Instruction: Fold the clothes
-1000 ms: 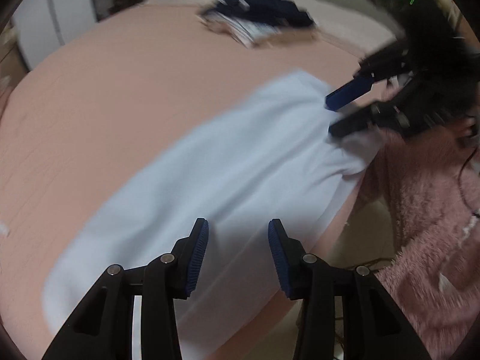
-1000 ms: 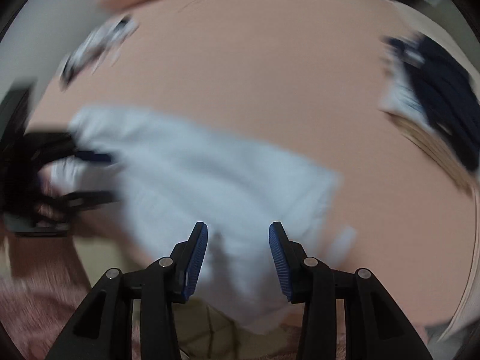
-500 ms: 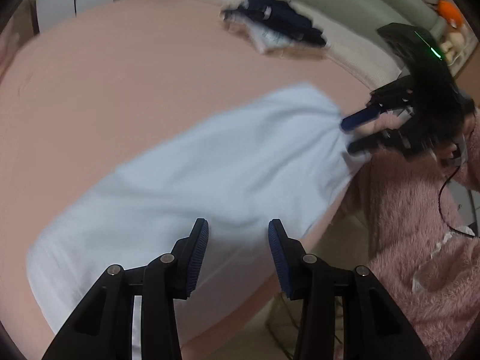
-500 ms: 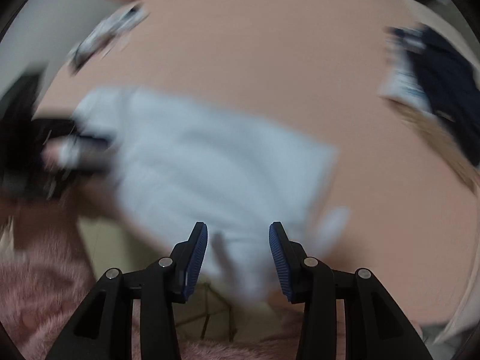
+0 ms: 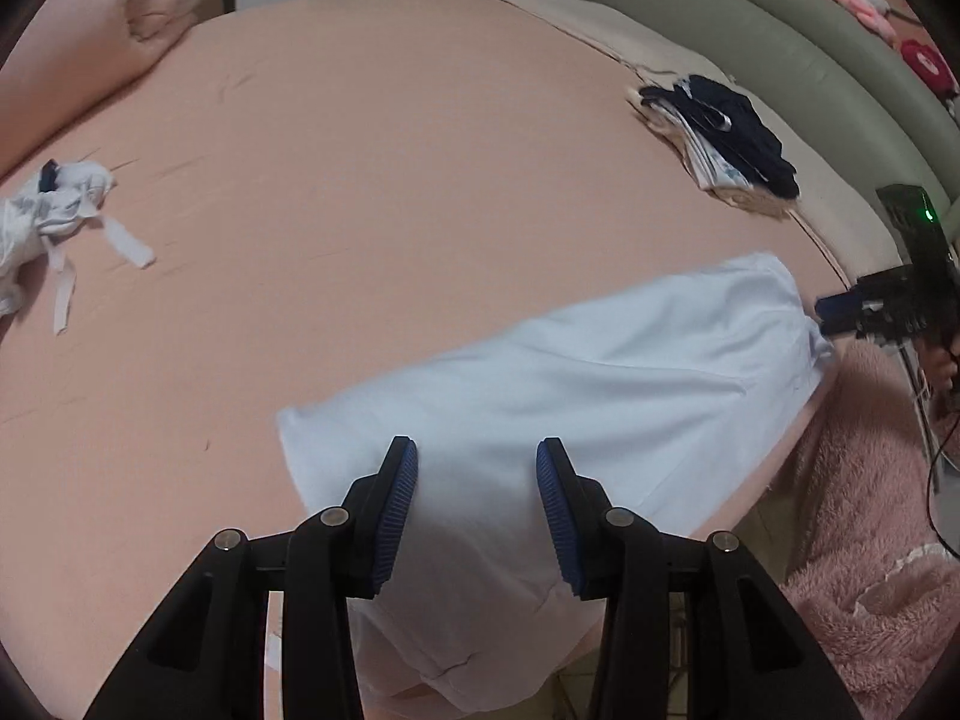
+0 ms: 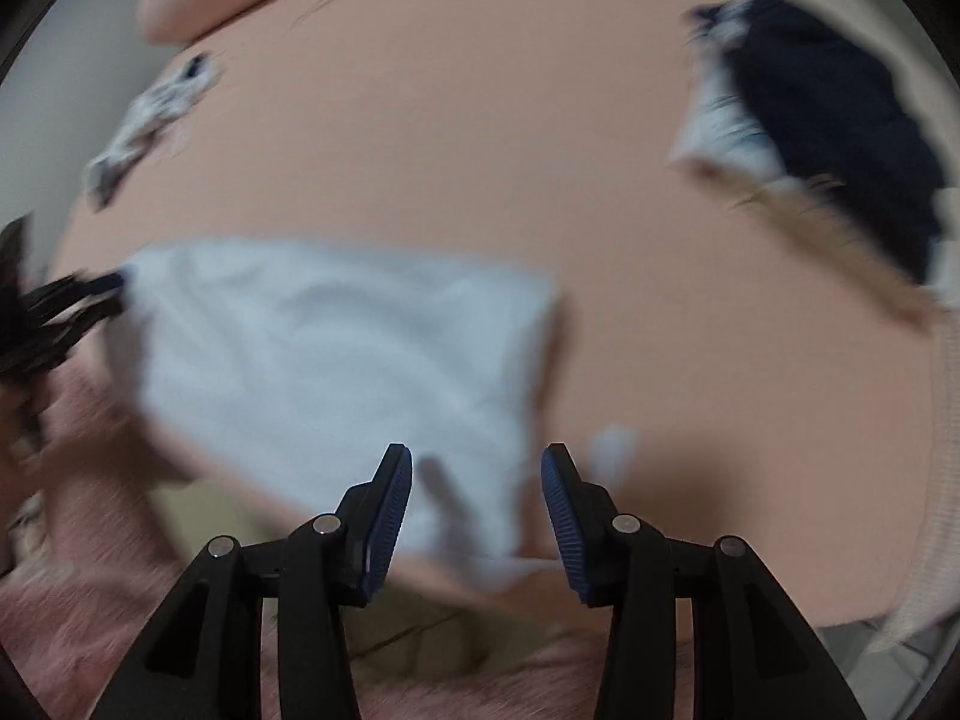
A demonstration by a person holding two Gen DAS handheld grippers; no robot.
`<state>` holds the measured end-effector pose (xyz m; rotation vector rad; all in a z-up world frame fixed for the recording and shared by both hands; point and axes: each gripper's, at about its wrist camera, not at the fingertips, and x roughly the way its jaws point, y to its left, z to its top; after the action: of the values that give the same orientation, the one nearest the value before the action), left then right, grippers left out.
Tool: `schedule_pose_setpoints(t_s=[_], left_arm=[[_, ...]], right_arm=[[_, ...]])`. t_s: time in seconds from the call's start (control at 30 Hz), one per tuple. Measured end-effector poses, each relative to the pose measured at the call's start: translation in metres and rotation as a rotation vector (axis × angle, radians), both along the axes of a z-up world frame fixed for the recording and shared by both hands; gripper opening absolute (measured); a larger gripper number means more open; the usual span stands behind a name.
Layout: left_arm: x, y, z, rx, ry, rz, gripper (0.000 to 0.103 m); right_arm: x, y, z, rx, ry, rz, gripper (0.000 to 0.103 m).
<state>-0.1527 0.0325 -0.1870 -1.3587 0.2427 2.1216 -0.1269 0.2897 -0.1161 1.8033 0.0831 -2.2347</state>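
A: What is seen below the left tongs?

B: A pale blue garment is spread flat on a bed covered by a peach sheet. The left tongs are held above its nearer end, with the pads apart and nothing gripped between them. The cloth is seen through the gap, lower down.

A: And the right tongs?

B: The right tongs are shown over the opposite end of the same garment, where a corner hangs past the edge of the bed. Their pads are also apart, with nothing clamped; whether the cloth is touched cannot be told, since this view is blurred. In the left view, the right tongs are seen from the side, at the far right tip of the garment, just beside its edge.

A: What else is laid on the bed?

B: A stack of folded clothes, dark navy on top, is placed well beyond the garment, ahead and to the right of the left tongs. A crumpled white piece with loose straps is found far to the left. A peach pillow is set at the far left corner.

A: Anything beside the bed?

B: A fluffy pink fabric is seen to the right of the left tongs, beneath the bed's edge.
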Motion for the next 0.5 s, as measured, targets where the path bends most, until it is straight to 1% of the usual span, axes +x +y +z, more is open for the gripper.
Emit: schedule_pose_setpoints(t_s=[0.03,0.07,0.1,0.13,0.17,0.2,0.23,0.37,0.4,0.47,0.5], left_arm=[[-0.001,0.000,-0.004,-0.034,0.024,-0.019,0.038],[-0.003,0.003,-0.012,-0.087,0.036,-0.031,0.038],[-0.006,-0.004,-0.016,-0.137,0.041,-0.034,0.038],[-0.011,-0.022,-0.016,-0.175,0.046,-0.034,0.040],[-0.016,-0.033,-0.016,-0.193,0.051,-0.027,0.041],[-0.022,-0.033,-0.014,-0.188,0.058,-0.011,0.041],[-0.027,-0.034,-0.013,-0.183,0.064,0.004,0.041],[-0.038,-0.041,0.008,-0.156,0.128,0.065,0.041],[-0.037,-0.045,0.012,-0.146,0.110,0.071,0.041],[-0.031,-0.054,0.018,-0.119,0.040,0.072,0.041],[-0.024,-0.058,0.020,-0.103,0.008,0.054,0.041]], right_arm=[[-0.003,0.000,0.001,0.002,0.004,0.012,0.044],[-0.006,-0.001,0.003,0.004,0.009,0.023,0.044],[-0.009,-0.001,0.001,0.007,0.005,0.023,0.044],[-0.013,-0.003,-0.007,0.010,-0.026,0.004,0.044],[-0.015,-0.006,-0.017,0.007,-0.070,0.004,0.044],[-0.016,-0.009,-0.024,0.004,-0.102,0.004,0.044],[-0.014,-0.012,-0.025,0.002,-0.109,0.006,0.044],[-0.001,-0.023,-0.018,-0.015,-0.174,0.076,0.044],[0.004,-0.026,-0.014,0.009,-0.165,0.096,0.044],[0.008,-0.031,-0.004,0.057,-0.106,0.098,0.044],[0.009,-0.030,0.001,0.046,-0.083,0.075,0.044]])
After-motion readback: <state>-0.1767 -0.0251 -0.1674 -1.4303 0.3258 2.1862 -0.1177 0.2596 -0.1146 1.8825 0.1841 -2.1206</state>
